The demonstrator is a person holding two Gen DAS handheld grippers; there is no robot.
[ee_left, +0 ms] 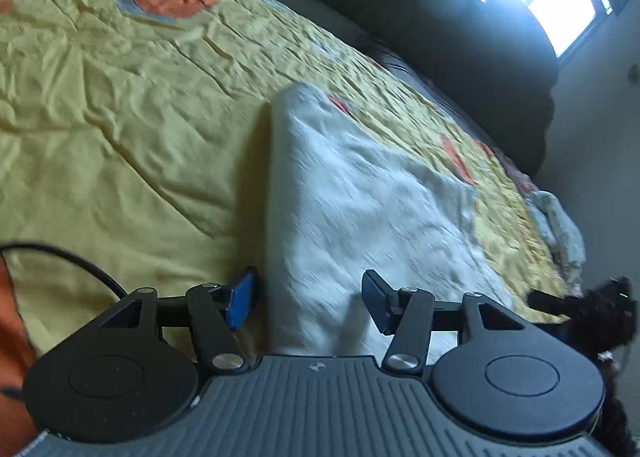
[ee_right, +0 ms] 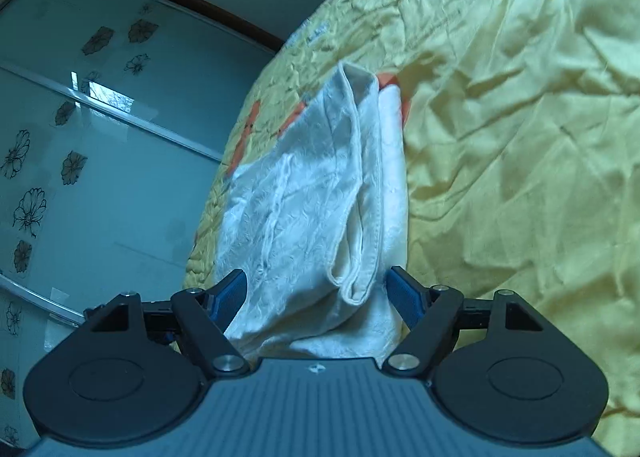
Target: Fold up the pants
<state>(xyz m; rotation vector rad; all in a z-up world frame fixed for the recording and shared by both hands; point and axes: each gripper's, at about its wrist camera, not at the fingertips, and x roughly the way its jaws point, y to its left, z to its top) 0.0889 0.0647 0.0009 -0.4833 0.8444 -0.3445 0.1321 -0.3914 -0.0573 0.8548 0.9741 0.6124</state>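
Spread-jawed, the left hand-held gripper (ee_left: 308,301) and right hand-held gripper (ee_right: 316,293) grip nothing; the folded white crinkled-cotton pants (ee_right: 320,193) lie just ahead on the yellow quilted bed (ee_left: 120,117). Soft, light and limp, they seem best pinched at the doubled hem edges.

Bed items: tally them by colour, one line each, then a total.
White: 1, the folded pants
Yellow: 1, the bedspread with orange patches
Pale, patterned: 1, a crumpled cloth at the bed's far edge, too blurred to name
Total: 3
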